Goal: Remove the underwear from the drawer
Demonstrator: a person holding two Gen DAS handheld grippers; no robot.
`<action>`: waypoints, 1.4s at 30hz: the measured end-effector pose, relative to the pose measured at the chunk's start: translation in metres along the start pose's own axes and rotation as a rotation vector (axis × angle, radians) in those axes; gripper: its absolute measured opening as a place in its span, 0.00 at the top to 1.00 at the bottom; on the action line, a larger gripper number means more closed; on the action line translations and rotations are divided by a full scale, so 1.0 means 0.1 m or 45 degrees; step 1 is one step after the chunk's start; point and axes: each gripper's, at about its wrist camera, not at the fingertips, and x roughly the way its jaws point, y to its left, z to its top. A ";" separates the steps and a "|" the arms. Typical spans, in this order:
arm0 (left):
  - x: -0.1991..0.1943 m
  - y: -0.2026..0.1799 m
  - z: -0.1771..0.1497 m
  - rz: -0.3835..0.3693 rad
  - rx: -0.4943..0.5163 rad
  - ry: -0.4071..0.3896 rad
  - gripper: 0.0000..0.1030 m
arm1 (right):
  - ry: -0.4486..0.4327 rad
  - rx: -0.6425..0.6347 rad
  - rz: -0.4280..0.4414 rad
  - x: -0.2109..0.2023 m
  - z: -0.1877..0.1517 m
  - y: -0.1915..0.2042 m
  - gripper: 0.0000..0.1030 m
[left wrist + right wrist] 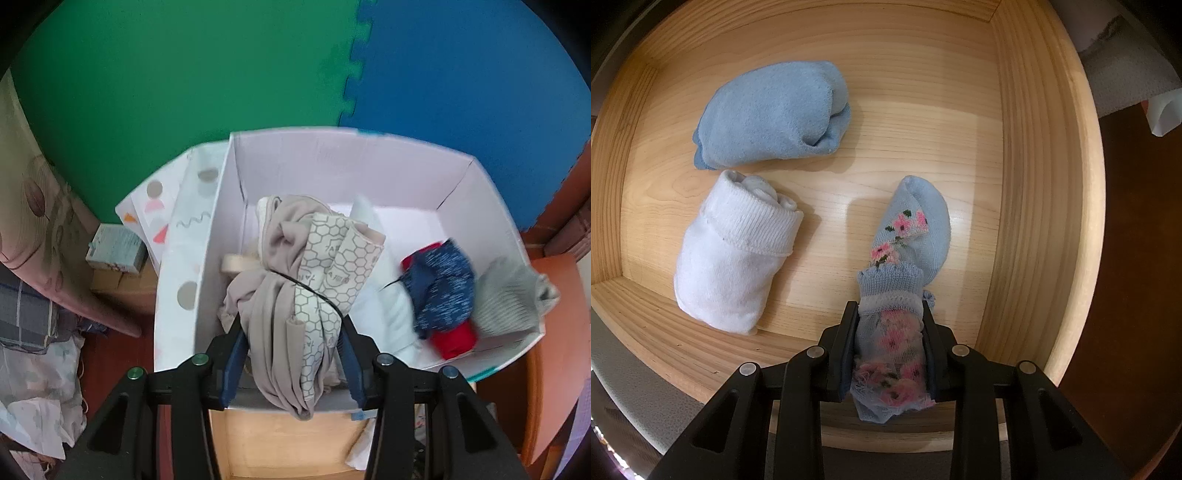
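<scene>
My left gripper point(291, 332) is shut on a beige underwear bundle with a honeycomb-print lining point(295, 280) and holds it over a white cardboard box point(332, 162). In the box lie a blue and red garment point(441, 291), a grey knit piece point(509, 295) and white cloth point(384, 310). My right gripper point(890, 314) is shut on a light blue floral sock point(908, 236) inside the wooden drawer point(1027, 184); the sock's toe rests on the drawer floor. A folded light blue pair point(772, 118) and a rolled white pair point(735, 254) lie to its left.
Green and blue foam mats point(221, 74) cover the floor beyond the box. A patterned box lid point(166, 206) and a small carton point(116, 247) lie left of the box. Bedding point(33, 332) is piled at the left. The drawer walls surround my right gripper.
</scene>
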 end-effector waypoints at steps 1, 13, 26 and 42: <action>0.04 -0.01 -0.01 0.012 0.010 0.003 0.55 | 0.000 0.001 0.000 0.00 0.00 0.00 0.72; 0.10 -0.03 -0.03 0.036 0.013 0.019 0.50 | 0.000 -0.003 -0.006 0.00 0.01 0.02 0.72; -0.28 -0.07 -0.04 0.019 0.060 -0.083 0.48 | 0.001 -0.003 -0.008 -0.01 0.02 0.02 0.72; -0.65 0.15 -0.54 -0.004 0.054 -0.107 0.48 | 0.003 -0.001 -0.015 0.01 0.01 0.04 0.72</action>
